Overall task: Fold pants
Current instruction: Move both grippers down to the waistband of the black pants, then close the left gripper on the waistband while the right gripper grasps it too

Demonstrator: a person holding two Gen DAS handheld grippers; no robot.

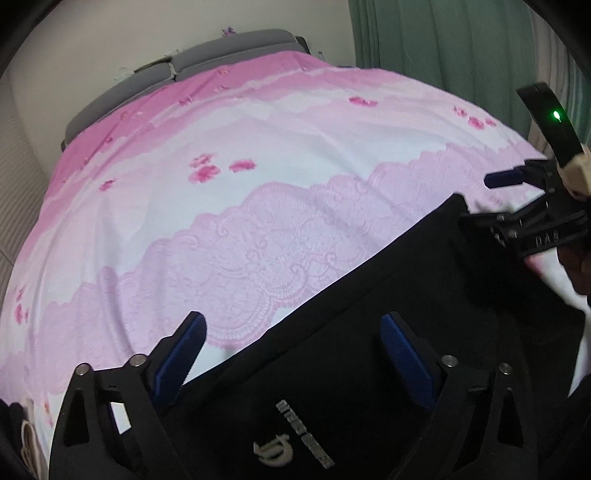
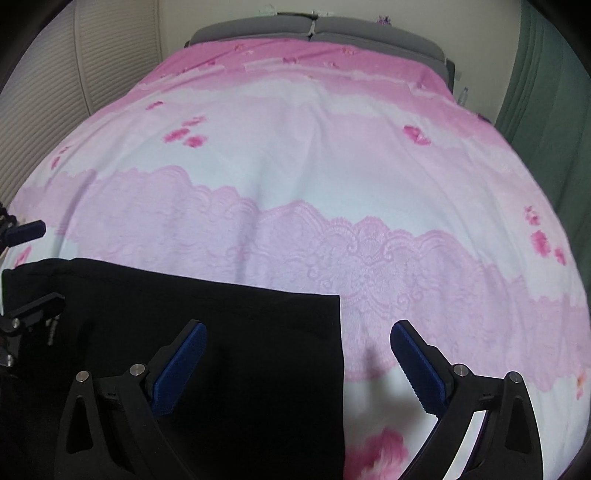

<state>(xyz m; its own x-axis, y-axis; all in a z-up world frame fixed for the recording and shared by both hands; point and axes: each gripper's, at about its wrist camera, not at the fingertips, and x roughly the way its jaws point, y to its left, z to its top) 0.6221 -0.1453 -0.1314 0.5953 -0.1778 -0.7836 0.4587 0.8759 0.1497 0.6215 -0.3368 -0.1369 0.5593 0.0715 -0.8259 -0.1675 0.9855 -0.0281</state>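
Note:
Black pants [image 1: 369,314] with a grey printed logo [image 1: 303,439] lie flat on the pink and white bedspread [image 1: 258,206]. My left gripper [image 1: 295,332] hovers over their left edge, open, with nothing between its blue pads. In the right wrist view the pants [image 2: 221,314] end in a straight edge and a square corner. My right gripper [image 2: 299,343] stands open astride that edge, one finger over the cloth and one over the bedspread [image 2: 332,184]. Each gripper shows in the other's view: the right gripper [image 1: 491,201] at the pants' far corner, the left gripper [image 2: 33,267] at the left border.
A grey headboard [image 2: 314,31] closes the far end of the bed. Green curtains [image 1: 461,44] hang on one side and a ribbed white panel [image 2: 92,55] stands on the other. A hand [image 1: 580,173] holds the right gripper.

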